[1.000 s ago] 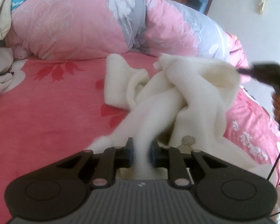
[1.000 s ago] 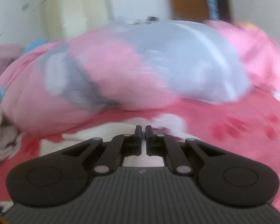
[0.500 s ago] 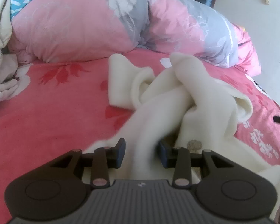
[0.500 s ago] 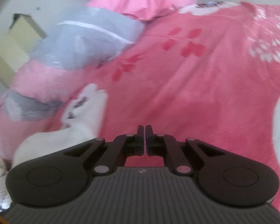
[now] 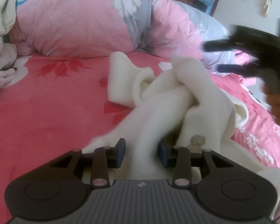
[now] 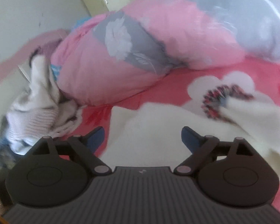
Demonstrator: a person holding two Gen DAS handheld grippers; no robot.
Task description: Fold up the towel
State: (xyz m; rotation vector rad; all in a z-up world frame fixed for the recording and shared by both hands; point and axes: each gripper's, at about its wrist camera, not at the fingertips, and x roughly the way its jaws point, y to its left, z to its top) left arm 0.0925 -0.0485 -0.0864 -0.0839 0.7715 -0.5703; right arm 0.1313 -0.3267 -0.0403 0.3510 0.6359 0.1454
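Note:
A cream towel [image 5: 196,85] lies crumpled and twisted on the pink bedsheet [image 5: 37,102]. One thick strand of it runs back between the fingers of my left gripper [image 5: 141,147]. Those jaws stand partly apart and the strand fills the gap loosely, with no squeeze that I can see. My right gripper [image 5: 212,57] shows blurred at the upper right of the left wrist view, over the towel's far right side, held by a person's hand [image 5: 278,100]. In its own view my right gripper [image 6: 142,136] has its jaws opening wide above the towel [image 6: 158,127], with nothing gripped.
A bulky pink and grey flowered quilt [image 5: 74,24] is heaped along the far side of the bed, just behind the towel. A pile of pale clothes [image 6: 37,115] lies at the left by the quilt. The bed's edge and a white wall are at the right.
My left jaws have widened around the towel strand that they pinched tightly before. My right gripper swung away over the bed, came back over the towel, and went from shut to wide open.

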